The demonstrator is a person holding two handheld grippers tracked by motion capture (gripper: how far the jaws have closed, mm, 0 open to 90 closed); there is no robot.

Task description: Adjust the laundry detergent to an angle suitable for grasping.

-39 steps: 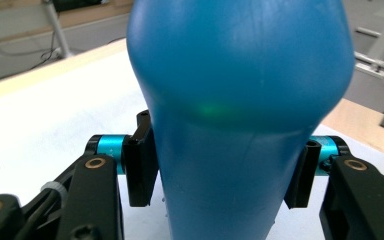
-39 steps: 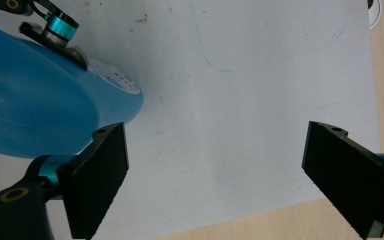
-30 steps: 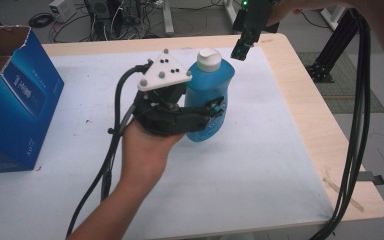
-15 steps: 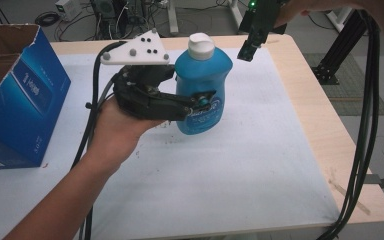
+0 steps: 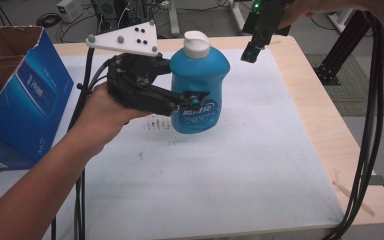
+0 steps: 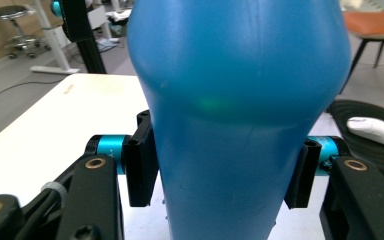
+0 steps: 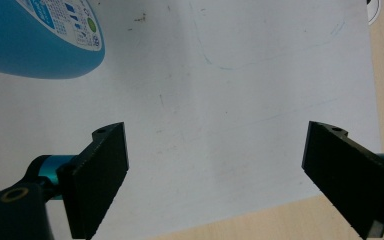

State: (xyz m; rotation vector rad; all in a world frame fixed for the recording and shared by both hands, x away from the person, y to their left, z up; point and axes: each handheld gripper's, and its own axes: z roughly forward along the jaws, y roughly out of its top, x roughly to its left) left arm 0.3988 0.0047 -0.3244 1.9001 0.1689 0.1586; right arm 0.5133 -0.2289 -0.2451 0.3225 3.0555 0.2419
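Waisted glossy blue plastic bottle [image 5: 200, 85]

Our left gripper [image 5: 192, 100] is a black linkage body carrying a white three-cornered plate [image 5: 125, 39] with grey studs and black holes above the claw. Black cables [image 5: 82, 150] trail behind it. Beside each black rectangular pad [image 6: 141, 160] sits a cyan anodised sleeve [image 6: 107, 146]; brass-ringed pivots [image 6: 96, 163] lie just below. Our right gripper [image 7: 215, 175] shows matching black pads and a cyan sleeve. Forearms bare, no sleeves.
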